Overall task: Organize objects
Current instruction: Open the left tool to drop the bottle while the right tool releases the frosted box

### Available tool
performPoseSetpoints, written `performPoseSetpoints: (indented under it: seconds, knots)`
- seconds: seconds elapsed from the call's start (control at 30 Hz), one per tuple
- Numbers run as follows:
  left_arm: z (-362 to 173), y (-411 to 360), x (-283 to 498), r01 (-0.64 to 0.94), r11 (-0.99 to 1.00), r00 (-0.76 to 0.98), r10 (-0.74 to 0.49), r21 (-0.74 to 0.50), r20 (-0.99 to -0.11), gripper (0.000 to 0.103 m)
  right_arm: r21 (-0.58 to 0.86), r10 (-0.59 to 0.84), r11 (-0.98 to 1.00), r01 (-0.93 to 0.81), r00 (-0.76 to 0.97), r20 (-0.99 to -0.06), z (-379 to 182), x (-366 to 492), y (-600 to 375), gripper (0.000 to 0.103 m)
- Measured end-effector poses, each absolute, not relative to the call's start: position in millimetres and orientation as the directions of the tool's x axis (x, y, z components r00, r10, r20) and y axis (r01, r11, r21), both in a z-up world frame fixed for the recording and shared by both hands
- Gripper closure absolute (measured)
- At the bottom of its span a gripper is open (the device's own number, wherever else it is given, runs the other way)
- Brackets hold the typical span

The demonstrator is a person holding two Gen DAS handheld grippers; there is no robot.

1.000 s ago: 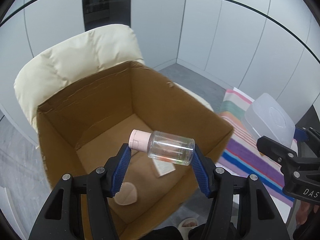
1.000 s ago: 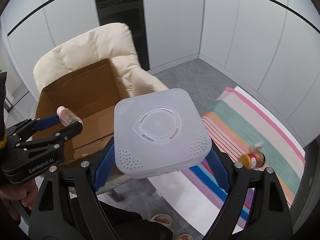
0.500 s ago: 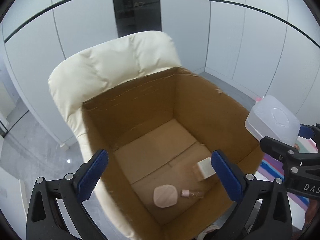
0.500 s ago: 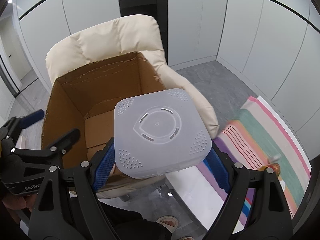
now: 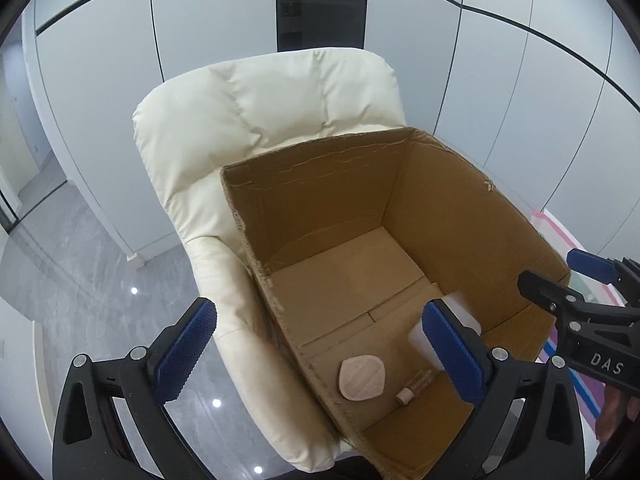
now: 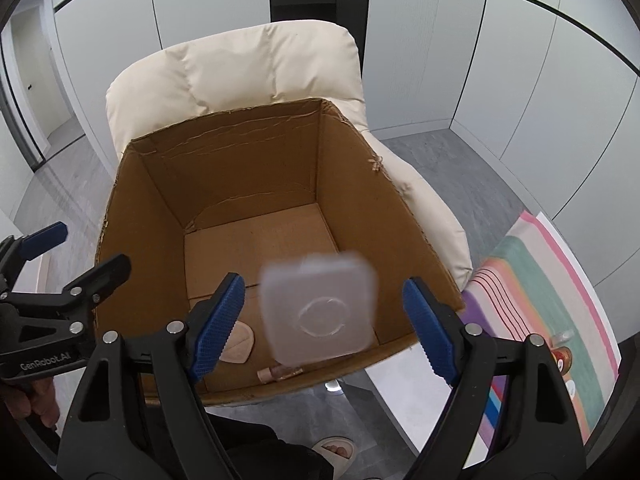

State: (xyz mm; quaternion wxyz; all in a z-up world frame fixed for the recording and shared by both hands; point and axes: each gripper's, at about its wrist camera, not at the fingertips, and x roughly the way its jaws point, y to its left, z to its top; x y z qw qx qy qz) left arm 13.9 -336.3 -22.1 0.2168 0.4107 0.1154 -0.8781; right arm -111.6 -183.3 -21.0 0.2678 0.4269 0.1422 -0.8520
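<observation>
Released from the right gripper (image 6: 320,322), the translucent white square container (image 6: 318,306) now shows blurred and tilted in the lower middle of the right wrist view, between the two blue pads without touching either, over the open cardboard box (image 6: 148,208); half a second ago those pads clamped its sides. That gripper's jaws stand apart, and they have just been narrowing a little with the container loose between them. In the left wrist view a white edge of the container (image 5: 460,312) peeks out behind the left gripper's right pad, low in the box near its right wall. The small clear bottle with a pink cap (image 5: 416,388), held by the left gripper a second ago, lies on its side on the box floor, just right of a flat pink pad-like piece (image 5: 362,376); both sit near the box's near wall. The left gripper (image 5: 320,352) is spread wide with nothing in it, having opened within the last second, and hangs over the box's near left corner. The box rests on the seat of a cream padded armchair (image 5: 260,108) that fills the centre of both views. At the right edge of the right wrist view a striped cloth (image 6: 528,280) lies on the grey floor with a small orange-lidded jar (image 6: 562,356) on it.
</observation>
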Motion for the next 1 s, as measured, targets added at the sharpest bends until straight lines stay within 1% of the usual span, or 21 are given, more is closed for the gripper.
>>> performPoseSetpoints:
  seconds: [0.13,0.2,0.23,0.27,0.4,0.47,0.57,0.73,0.9,0.97,1.0]
  knots:
    - [-20,-340,16,0.483,-0.875,-0.567,-0.295,-0.02,-0.769,0.0,0.001,-0.344,-0.821,0.57,-0.494,-0.798,-20,-112,-184,0.018]
    - [-19,-338,16,0.481,-0.877,-0.567,-0.305,-0.008,-0.765,0.0,0.009,-0.347,-0.823,0.567,-0.491,-0.799,-19,-113,-182,0.013]
    - [-19,-337,15,0.48,-0.878,-0.566,-0.31,0.001,-0.764,0.0,0.009,-0.344,-0.828,0.56,-0.496,-0.797,-19,-113,-180,0.008]
    - [-19,-336,14,0.478,-0.878,-0.566,-0.314,0.007,-0.763,0.0,0.009,-0.341,-0.834,0.552,-0.502,-0.795,-18,-114,-179,0.006]
    - [-18,-332,10,0.46,-0.888,-0.576,-0.291,-0.009,-0.764,0.0,0.009,-0.339,-0.839,0.544,-0.508,-0.792,-17,-116,-172,0.005]
    - [-18,-327,6,0.45,-0.893,-0.577,-0.284,-0.008,-0.766,0.0,0.0,-0.326,-0.846,0.533,-0.519,-0.79,-17,-117,-166,0.0]
    - [-20,-320,-2,0.44,-0.898,-0.568,-0.289,0.012,-0.771,0.0,-0.005,-0.313,-0.861,0.508,-0.539,-0.782,-15,-119,-155,0.0]
    - [-20,-306,-14,0.417,-0.909,-0.577,-0.265,0.0,-0.772,0.0,-0.008,-0.286,-0.885,0.465,-0.558,-0.779,-14,-125,-132,0.0]
    - [-21,-282,-30,0.396,-0.915,-0.567,-0.31,0.077,-0.763,0.0,-0.049,-0.262,-0.895,0.442,-0.614,-0.744,-12,-126,-109,0.0]
    - [-24,-269,-37,0.369,-0.924,-0.564,-0.308,0.1,-0.766,0.0,-0.019,-0.277,-0.899,0.438,-0.601,-0.75,-13,-129,-98,0.0]
    - [-26,-265,-40,0.357,-0.93,-0.568,-0.29,0.087,-0.77,0.0,-0.01,-0.275,-0.905,0.425,-0.603,-0.749,-13,-130,-92,0.0]
